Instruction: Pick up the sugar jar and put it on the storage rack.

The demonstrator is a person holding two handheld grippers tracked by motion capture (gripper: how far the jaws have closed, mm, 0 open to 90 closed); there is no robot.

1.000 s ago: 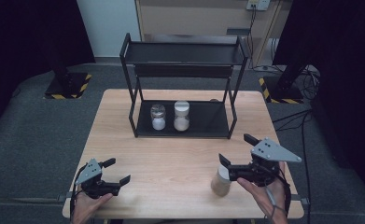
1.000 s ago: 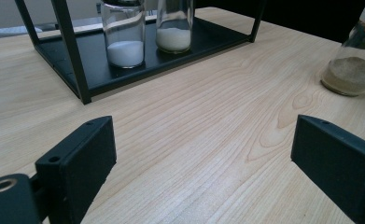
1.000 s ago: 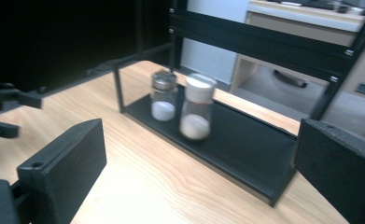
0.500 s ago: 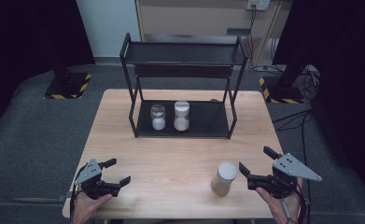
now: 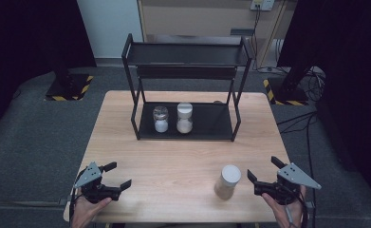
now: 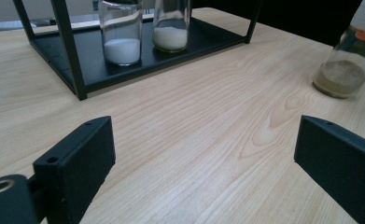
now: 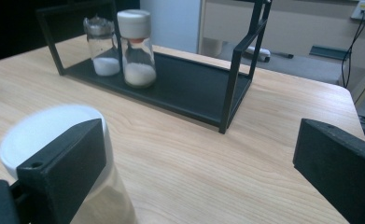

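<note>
Standing upright: jar (image 5: 227,182) | white lid, tan powder (beside right claw (image 5: 264,179))

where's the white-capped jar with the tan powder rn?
High view: the jar stands on the table near its front edge, just left of the open right gripper, untouched.

A rack (image 5: 185,71) stands at the table's (image 5: 183,156) far side, two jars (image 5: 161,118) (image 5: 184,118) side by side on its lower shelf. A third jar (image 5: 228,181) stands near the front edge, right of centre.
</note>
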